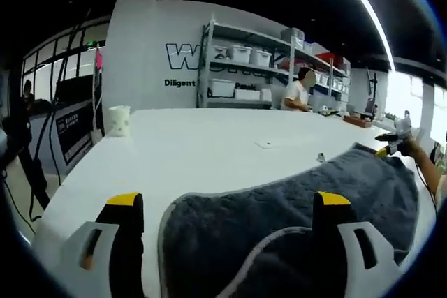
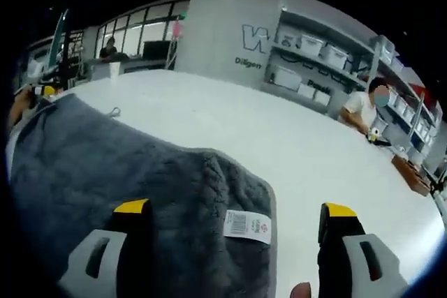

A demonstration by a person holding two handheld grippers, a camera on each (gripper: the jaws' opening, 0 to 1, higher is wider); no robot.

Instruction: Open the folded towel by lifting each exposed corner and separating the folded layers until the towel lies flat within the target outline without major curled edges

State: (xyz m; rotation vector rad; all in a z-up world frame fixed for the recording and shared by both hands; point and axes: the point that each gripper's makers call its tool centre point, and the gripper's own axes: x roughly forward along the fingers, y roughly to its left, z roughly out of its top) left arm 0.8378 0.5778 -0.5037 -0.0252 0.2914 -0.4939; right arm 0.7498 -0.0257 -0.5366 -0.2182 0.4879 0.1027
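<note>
One grey towel (image 1: 279,200) lies between both grippers' wide-open, empty jaws; the right gripper view shows its label (image 2: 247,226).

A broad white tabletop (image 1: 209,148) stretches across a bright workshop, a small translucent white plastic cup (image 1: 119,120) standing near its far corner and a small flat white card (image 1: 264,144) lying out on the open surface. Behind it, grey metal shelving (image 1: 241,64) holds rows of white plastic storage bins (image 1: 241,54) against a white wall bearing dark blue lettering (image 1: 183,57). A person in a white shirt (image 1: 295,93) stands at the shelves. In the right gripper view, a brown wooden box (image 2: 412,174) sits at the table's far edge, and another person in dark clothing (image 2: 108,48) is seated by the large windows (image 2: 133,33).
</note>
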